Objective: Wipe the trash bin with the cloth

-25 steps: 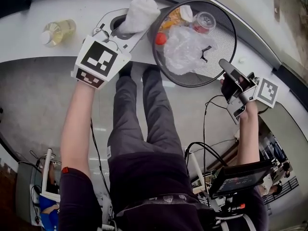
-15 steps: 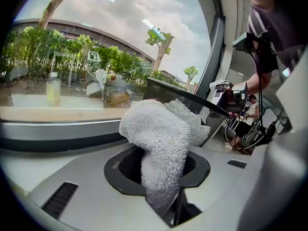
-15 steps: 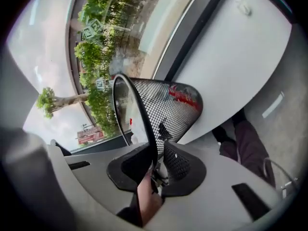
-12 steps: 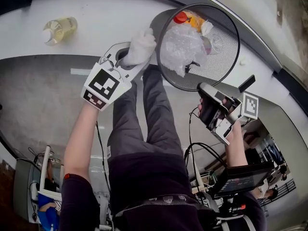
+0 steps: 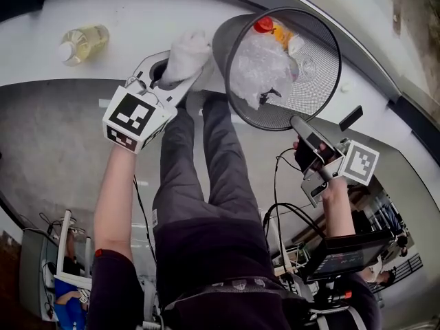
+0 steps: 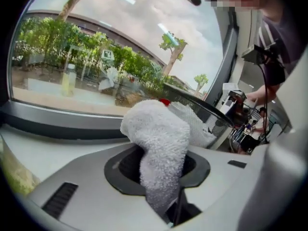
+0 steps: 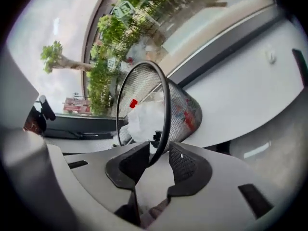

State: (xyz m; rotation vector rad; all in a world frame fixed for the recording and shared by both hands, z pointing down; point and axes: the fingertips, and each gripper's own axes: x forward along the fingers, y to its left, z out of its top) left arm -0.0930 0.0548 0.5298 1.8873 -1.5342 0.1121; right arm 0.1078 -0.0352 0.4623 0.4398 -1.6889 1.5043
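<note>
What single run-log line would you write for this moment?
left gripper: shut on cloth | cloth: beside trash bin, outside it | right gripper: fingers just opening, bin rim between them

A bottle (image 5: 81,43) of yellow liquid is standing on the white counter (image 5: 137,19), toward its left end. Black cables (image 5: 276,181) are hanging below the counter's front edge at the right, above a dark screen (image 5: 342,253). Trees (image 6: 120,61) are showing through the window beyond the counter's far edge.

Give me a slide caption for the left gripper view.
Left gripper clamps a white terry cloth beside the mesh trash bin.
</note>
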